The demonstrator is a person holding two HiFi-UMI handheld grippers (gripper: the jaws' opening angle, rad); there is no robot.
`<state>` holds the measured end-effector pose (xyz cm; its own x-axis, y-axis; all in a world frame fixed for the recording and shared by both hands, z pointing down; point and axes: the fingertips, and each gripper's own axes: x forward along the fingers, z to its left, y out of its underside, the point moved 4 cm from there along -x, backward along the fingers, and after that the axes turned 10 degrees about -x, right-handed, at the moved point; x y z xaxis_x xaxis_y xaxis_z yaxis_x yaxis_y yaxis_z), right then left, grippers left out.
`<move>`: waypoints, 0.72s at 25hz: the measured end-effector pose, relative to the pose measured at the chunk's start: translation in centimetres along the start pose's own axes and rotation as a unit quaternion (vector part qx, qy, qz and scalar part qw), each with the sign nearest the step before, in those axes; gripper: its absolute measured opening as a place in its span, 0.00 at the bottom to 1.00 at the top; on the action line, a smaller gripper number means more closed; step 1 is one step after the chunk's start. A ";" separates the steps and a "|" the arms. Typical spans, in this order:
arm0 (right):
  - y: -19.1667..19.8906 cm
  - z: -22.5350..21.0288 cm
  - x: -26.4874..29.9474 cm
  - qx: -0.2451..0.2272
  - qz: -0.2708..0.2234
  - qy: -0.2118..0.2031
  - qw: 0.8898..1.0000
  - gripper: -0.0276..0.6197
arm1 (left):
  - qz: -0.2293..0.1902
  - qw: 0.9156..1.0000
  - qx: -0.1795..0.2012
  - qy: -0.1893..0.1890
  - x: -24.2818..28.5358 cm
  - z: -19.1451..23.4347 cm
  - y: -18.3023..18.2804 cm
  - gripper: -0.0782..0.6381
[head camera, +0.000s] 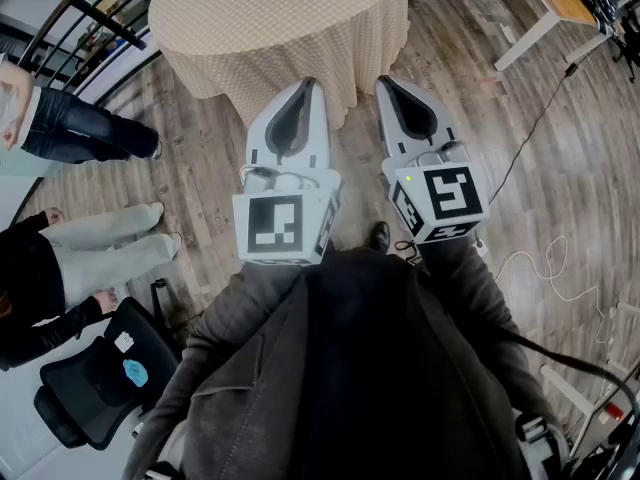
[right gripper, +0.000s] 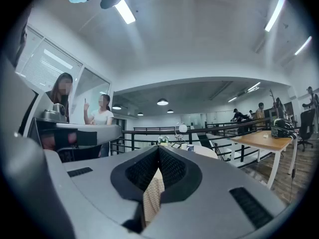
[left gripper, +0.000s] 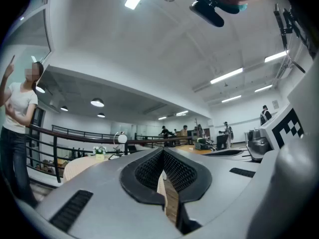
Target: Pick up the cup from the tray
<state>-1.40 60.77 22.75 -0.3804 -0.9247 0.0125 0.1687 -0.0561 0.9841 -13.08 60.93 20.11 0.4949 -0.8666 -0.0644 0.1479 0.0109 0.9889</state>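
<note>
Two empty grippers held level, aimed at a round cloth-covered counter.

In the head view the left gripper and the right gripper sit side by side in front of the person's dark coat, their tips just short of the counter with its beige checked cloth. Each gripper's own view shows its jaws pressed together at the tips with nothing between them; only cloth and wooden floor show through the slot below. In the right gripper view a small pale thing that may be the cup stands on the counter near a small bunch of flowers, well apart from both grippers and too small to be sure of. Bystanders stand at the left.
</note>
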 end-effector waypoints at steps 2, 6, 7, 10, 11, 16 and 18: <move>0.1 -0.3 -0.3 0.001 -0.001 -0.001 1.000 0.05 | -0.001 1.000 -0.003 0.000 0.1 -0.5 0.0 0.12; 0.3 -1.0 -0.7 0.004 -0.004 -0.002 1.000 0.05 | 0.001 1.000 -0.003 -0.001 0.4 -1.4 0.1 0.12; 0.4 -1.2 -0.8 0.006 -0.004 -0.002 1.000 0.05 | 0.001 1.000 -0.004 -0.001 0.5 -1.7 0.2 0.12; 0.8 -1.9 -1.1 0.010 -0.004 -0.005 1.000 0.05 | 0.004 1.000 -0.004 -0.003 0.9 -2.6 0.4 0.12; 0.9 -2.2 -1.3 0.011 -0.004 -0.006 1.000 0.05 | 0.005 1.000 -0.004 -0.003 1.1 -2.9 0.6 0.12; 1.9 -4.8 -1.8 0.031 -0.013 -0.001 0.999 0.05 | 0.006 1.000 0.001 -0.009 2.7 -4.7 1.6 0.12; 2.7 -5.7 -2.2 0.036 -0.012 -0.004 0.999 0.05 | 0.021 1.000 0.009 -0.013 3.2 -5.3 3.0 0.12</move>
<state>5.06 60.51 24.41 -0.3917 -0.9200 -0.0105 0.0932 -0.0511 0.9943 -6.47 60.82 22.18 0.4779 -0.8782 -0.0194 0.1123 0.0392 0.9929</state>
